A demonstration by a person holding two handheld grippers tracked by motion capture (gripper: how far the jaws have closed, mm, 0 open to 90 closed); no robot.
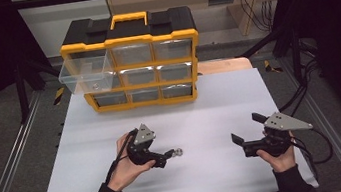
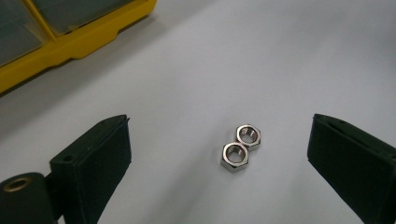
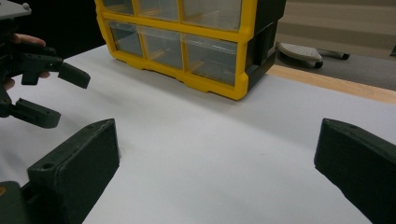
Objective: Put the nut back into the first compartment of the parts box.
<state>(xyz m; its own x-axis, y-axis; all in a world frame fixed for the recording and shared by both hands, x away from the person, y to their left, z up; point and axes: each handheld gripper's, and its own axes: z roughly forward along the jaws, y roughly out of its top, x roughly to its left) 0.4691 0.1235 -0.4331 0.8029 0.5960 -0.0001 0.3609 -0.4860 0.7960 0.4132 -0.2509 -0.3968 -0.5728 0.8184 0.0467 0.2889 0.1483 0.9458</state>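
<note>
left tool (image 2: pixel 219 154) agape around two nuts (image 2: pixel 241 147); right tool (image 3: pixel 215 172) agape, tips cropped

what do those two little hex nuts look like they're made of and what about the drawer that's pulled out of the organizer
The two hex nuts: apparently metal, likely steel, with a bright silvery, polished finish that catches light. The pulled-out drawer: probably clear, glossy plastic, since the cabinet shows through its walls.

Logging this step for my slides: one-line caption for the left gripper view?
Open left gripper poised over two touching silver steel hex nuts on the white table.
</note>
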